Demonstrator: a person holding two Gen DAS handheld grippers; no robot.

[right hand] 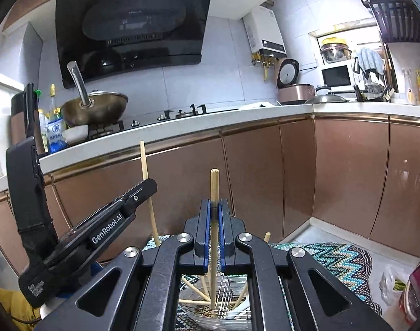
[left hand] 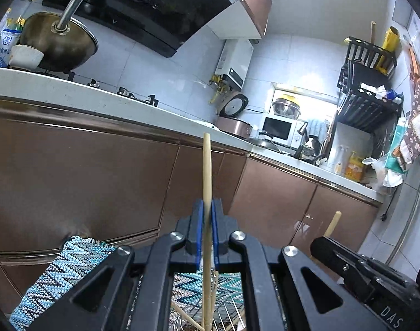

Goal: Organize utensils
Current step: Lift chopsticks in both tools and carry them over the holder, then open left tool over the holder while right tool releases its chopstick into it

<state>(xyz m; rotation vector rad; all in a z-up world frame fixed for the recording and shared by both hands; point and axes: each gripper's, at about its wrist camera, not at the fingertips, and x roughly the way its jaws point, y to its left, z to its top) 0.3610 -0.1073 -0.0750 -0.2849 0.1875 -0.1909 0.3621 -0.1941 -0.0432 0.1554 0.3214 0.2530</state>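
Left claw [left hand: 207, 220] clamps upright chopstick [left hand: 207, 171], frame centre. Right claw [right hand: 215, 220] clamps second chopstick [right hand: 214, 190]. Wire holder [right hand: 223, 298] below, lower centre. Step: sorting. Next: lower sticks into holder compartment, aligned vertical.

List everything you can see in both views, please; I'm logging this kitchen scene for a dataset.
chopstick in left gripper: one, pale wood, upright between the jaws
chopstick in right gripper: one, pale wood, upright between the jaws
loose chopsticks: several, pale wood, in the wire basket
wire basket: one, silver, below the grippers on the mat
mat: one, blue-teal zigzag, on the floor
wok: one, bronze, on the stove
range hood: one, black, above the stove
rice cooker: one, pink, lid open, on the counter
microwave: one, white, by the window
cabinets: brown, under the counter
left gripper: black, blue pads, shut
right gripper: black, blue pads, shut
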